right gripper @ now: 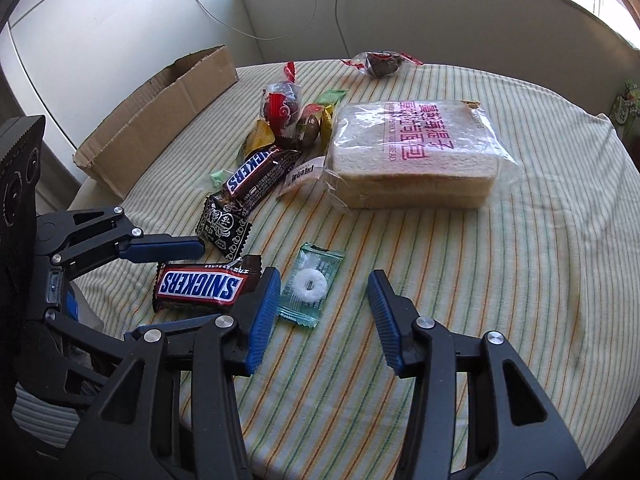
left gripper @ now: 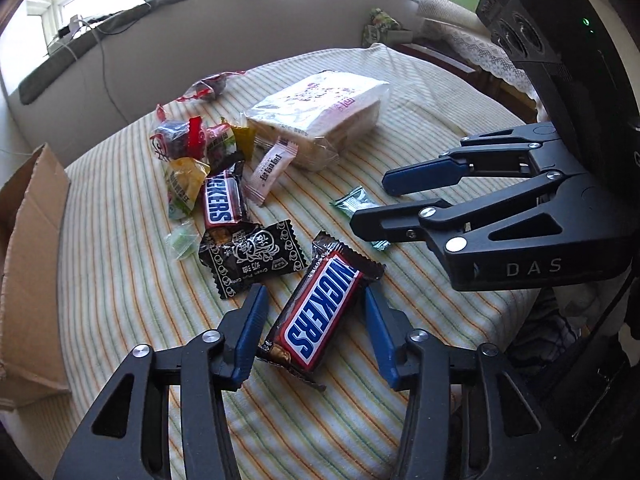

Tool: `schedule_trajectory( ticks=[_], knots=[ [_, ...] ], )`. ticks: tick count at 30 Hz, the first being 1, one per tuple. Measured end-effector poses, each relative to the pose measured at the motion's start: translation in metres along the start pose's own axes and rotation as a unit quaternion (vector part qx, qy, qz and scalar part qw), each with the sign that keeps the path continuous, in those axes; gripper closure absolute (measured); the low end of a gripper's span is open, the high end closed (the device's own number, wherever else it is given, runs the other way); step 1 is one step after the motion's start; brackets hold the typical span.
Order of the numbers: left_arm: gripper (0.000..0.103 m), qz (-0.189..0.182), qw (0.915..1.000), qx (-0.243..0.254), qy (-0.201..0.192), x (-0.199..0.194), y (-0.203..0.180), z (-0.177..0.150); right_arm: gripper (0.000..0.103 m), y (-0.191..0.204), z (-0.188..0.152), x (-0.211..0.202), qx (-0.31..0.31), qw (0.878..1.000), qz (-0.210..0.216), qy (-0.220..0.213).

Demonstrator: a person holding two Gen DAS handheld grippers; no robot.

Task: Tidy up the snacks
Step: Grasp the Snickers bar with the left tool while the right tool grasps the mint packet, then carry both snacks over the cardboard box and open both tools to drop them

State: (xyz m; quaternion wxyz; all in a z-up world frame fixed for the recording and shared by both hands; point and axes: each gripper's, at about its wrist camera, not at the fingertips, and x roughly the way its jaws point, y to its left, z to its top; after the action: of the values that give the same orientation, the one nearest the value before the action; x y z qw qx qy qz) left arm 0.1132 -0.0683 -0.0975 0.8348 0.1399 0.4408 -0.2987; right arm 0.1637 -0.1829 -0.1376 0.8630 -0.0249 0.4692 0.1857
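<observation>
Striped tablecloth [right gripper: 460, 280] spread over the round table, cardboard box [right gripper: 160, 128] open at the far left edge: likely the place for sorted snacks. Bagged bread loaf [right gripper: 412, 152] at far centre, a heap of small wrapped sweets [right gripper: 288, 116] just to its left, with a second bar lying against the heap.

Left gripper [left gripper: 316, 312] half open, straddling the near Snickers bar [left gripper: 316, 308]; blue pads [left gripper: 252, 332] either side, apparently not yet pressing, nothing lifted. Bar lying slantwise between the fingers, so best to close across its narrow width, mid-length, squarely on the filled part and not on the crimped foil ends, which would slip.

Right gripper [right gripper: 324, 312] also half open and empty, poised over the green mint packet [right gripper: 310, 284], which lies just inside its left pad and off centre. Better to shift left until the packet sits midway, press down to the cloth, then pinch; thin flat wrapper, easily missed or dragged along with the cloth.
</observation>
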Motion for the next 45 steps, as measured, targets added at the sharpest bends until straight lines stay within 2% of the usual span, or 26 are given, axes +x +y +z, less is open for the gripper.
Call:
schedule_trajectory(
  ticks=[2,4,10,14,20,25,31,37,45],
  knots=[
    [0.069,-0.005,1.0,-0.006,-0.001,0.0,0.002,0.001,0.055,0.003,0.0,0.003,-0.01,1.0,-0.005,0.005],
    [0.075,-0.005,0.9999,-0.011,-0.004,-0.001,0.005,0.001,0.055,0.006,0.001,0.005,-0.023,1.0,-0.013,0.01],
    [0.076,-0.008,0.9998,-0.018,-0.007,-0.004,0.004,-0.003,0.062,0.016,0.0,0.008,-0.065,0.997,-0.045,0.021],
    [0.076,-0.009,0.9995,-0.029,-0.013,-0.003,0.005,-0.005,0.079,0.019,0.001,0.008,-0.077,0.996,-0.048,0.024],
    [0.076,-0.016,0.9978,-0.057,-0.028,-0.005,0.006,-0.01,0.081,0.012,0.001,0.004,-0.057,0.997,-0.036,0.02],
    [0.076,-0.015,0.9946,-0.087,-0.054,-0.02,0.012,-0.012,0.081,0.01,0.001,-0.013,-0.044,0.999,-0.024,-0.003],
    [0.076,0.014,0.9864,-0.128,-0.102,-0.056,0.036,-0.005,0.081,0.022,0.017,-0.032,-0.059,0.997,-0.015,-0.041],
    [0.076,0.065,0.9747,-0.159,-0.143,-0.091,0.075,-0.001,0.081,0.044,0.057,-0.04,-0.079,0.994,0.002,-0.076],
    [0.076,0.13,0.9582,-0.208,-0.147,-0.104,0.145,-0.006,0.081,0.09,0.121,-0.021,-0.108,0.989,0.035,-0.097]
  ],
)
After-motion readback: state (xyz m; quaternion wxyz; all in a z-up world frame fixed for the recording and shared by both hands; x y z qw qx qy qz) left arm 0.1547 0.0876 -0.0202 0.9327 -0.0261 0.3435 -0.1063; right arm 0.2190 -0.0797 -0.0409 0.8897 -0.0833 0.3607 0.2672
